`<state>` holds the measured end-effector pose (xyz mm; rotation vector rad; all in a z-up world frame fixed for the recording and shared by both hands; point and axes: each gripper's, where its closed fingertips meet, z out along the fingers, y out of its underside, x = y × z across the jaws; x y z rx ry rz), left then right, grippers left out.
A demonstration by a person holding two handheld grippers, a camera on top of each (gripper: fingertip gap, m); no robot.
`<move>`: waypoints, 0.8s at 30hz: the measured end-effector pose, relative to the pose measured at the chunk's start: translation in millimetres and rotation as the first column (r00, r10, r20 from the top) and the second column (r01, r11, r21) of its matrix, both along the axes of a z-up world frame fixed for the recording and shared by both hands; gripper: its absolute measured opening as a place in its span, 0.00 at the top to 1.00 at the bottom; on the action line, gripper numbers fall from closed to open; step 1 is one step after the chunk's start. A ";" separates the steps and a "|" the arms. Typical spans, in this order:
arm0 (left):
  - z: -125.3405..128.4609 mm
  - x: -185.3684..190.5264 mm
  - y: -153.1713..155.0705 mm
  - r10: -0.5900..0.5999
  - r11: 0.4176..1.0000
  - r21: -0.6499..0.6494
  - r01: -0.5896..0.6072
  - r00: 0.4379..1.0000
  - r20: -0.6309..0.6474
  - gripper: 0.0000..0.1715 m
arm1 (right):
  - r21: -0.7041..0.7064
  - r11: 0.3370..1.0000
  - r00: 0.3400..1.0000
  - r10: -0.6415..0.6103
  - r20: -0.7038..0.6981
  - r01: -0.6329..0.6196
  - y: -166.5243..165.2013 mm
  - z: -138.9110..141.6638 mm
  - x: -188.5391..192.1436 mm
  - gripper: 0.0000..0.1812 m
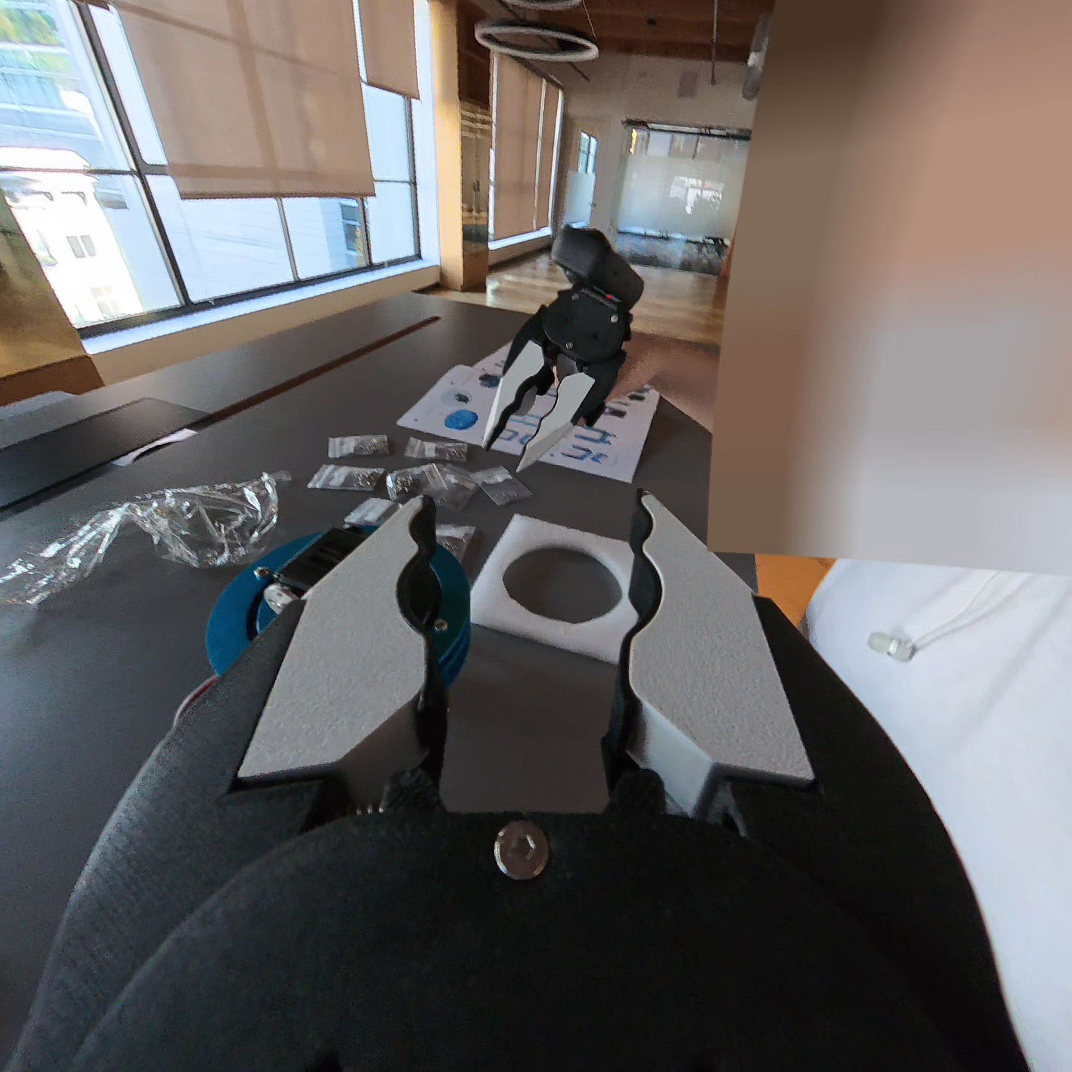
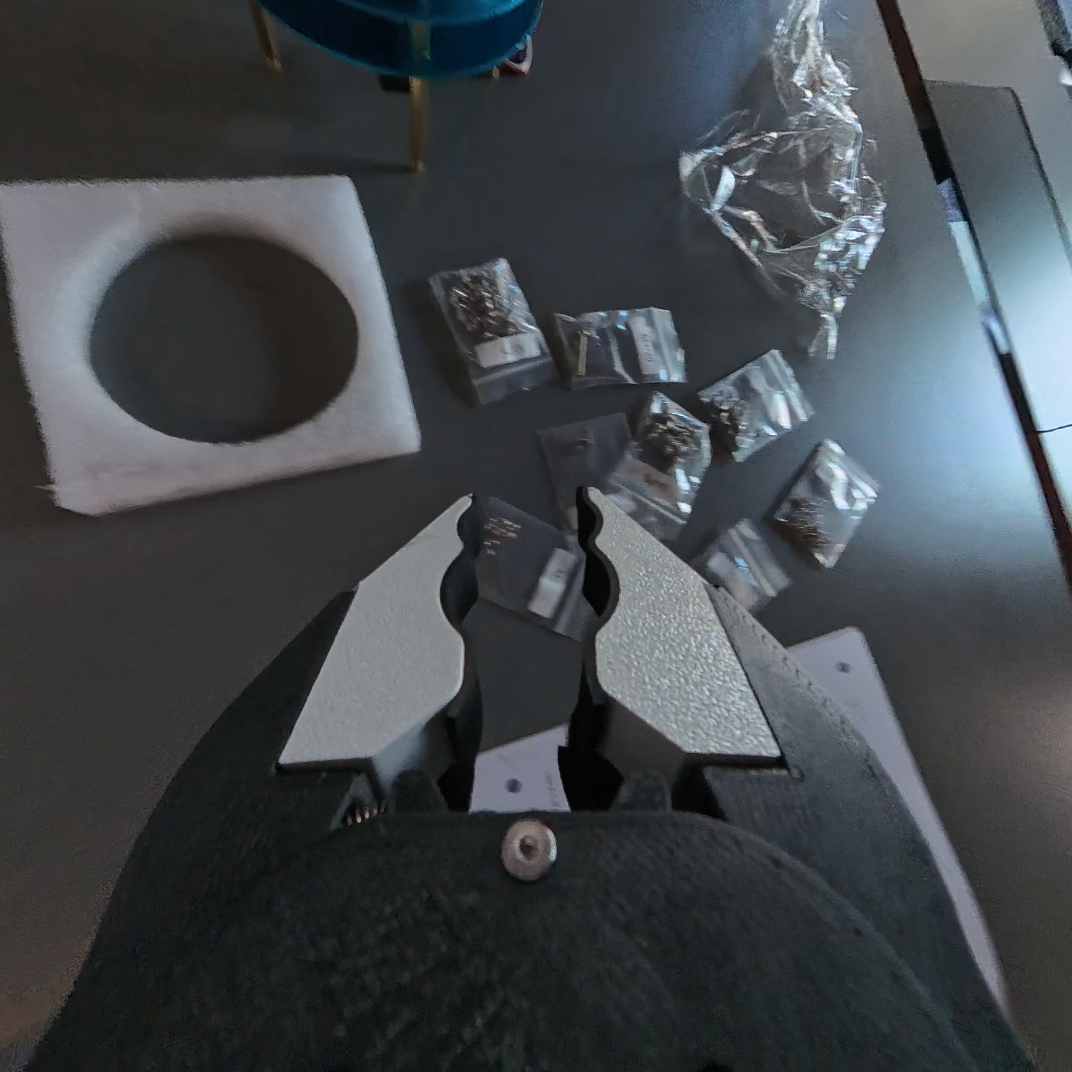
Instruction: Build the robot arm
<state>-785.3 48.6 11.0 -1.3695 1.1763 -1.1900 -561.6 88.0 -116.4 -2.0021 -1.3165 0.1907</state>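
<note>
My left gripper (image 1: 533, 504) is open and empty, low over a dark table (image 1: 145, 696). A blue disc assembly (image 1: 232, 626) with a black part on top lies just behind its left finger. A white foam square (image 1: 580, 641) with a round hole lies between and beyond the fingers. My right gripper (image 2: 528, 499) is open and points down at a small clear bag of hardware (image 2: 533, 574), which shows between its fingers on the table. The right gripper also shows in the left wrist view (image 1: 507, 452), held above the table.
Several small bags of screws (image 2: 487, 330) lie scattered near a crumpled clear wrap (image 2: 800, 191). The foam square (image 2: 371, 261) and blue assembly (image 2: 417, 29) lie beyond. A white printed sheet (image 1: 615, 458) lies at the far end. A person in white (image 1: 957, 783) stands at the right. Left tips and right tips are each some 15 cm from the white foam square (image 1: 580, 641). Seen from the right wrist view (image 2: 114, 200) as well.
</note>
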 end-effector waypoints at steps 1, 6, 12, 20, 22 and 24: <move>3.9 0.9 3.8 0.015 1.000 -0.002 -0.015 1.000 0.023 0.61 | 0.016 1.000 1.000 0.001 0.025 -0.001 7.0 2.9 6.6 0.82; 27.5 -1.6 39.3 0.144 0.990 -0.026 -0.142 0.983 0.115 0.56 | 0.039 0.999 0.997 -0.026 0.072 0.024 34.0 17.4 39.1 0.83; 33.4 -4.5 106.4 0.345 0.936 0.040 -0.350 0.934 0.091 0.54 | 0.032 0.994 0.990 -0.105 0.089 0.103 46.5 4.2 65.0 0.83; -8.5 -10.9 118.9 0.325 0.946 -0.006 -0.325 0.943 0.067 0.54 | -0.085 0.972 0.974 -0.222 -0.039 0.218 44.2 -8.0 88.0 0.90; -0.8 -17.7 117.9 0.294 0.954 -0.114 -0.278 0.943 0.156 0.56 | -0.091 0.967 0.966 -0.246 -0.073 0.240 46.4 -5.9 91.0 0.92; 5.9 -21.7 118.2 0.267 0.955 -0.189 -0.228 0.940 0.213 0.57 | -0.105 0.961 0.956 -0.267 -0.126 0.254 49.3 -2.9 89.0 0.94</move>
